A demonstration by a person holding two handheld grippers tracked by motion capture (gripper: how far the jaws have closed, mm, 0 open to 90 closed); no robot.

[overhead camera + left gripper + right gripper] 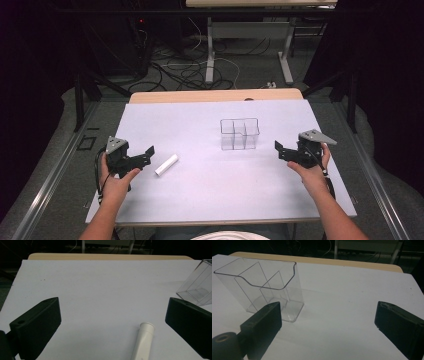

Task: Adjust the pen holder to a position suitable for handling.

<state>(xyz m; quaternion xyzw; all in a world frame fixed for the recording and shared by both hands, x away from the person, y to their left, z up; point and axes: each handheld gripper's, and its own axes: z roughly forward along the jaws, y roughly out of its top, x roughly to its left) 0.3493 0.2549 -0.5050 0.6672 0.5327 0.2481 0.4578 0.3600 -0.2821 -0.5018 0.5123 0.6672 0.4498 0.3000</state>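
Note:
A white tube lies on the white table cover, left of centre. It shows close up in the left gripper view as the white tube, between the jaws and a little ahead. My left gripper is open just left of the tube, empty. A clear plastic organiser with dividers stands upright mid-table; the clear organiser is empty in the right gripper view, and its corner shows in the left gripper view. My right gripper is open to the organiser's right, holding nothing.
The wooden table edge runs along the far side. Beyond it are cables on the floor and the legs of another table. Dark frame rails flank both sides.

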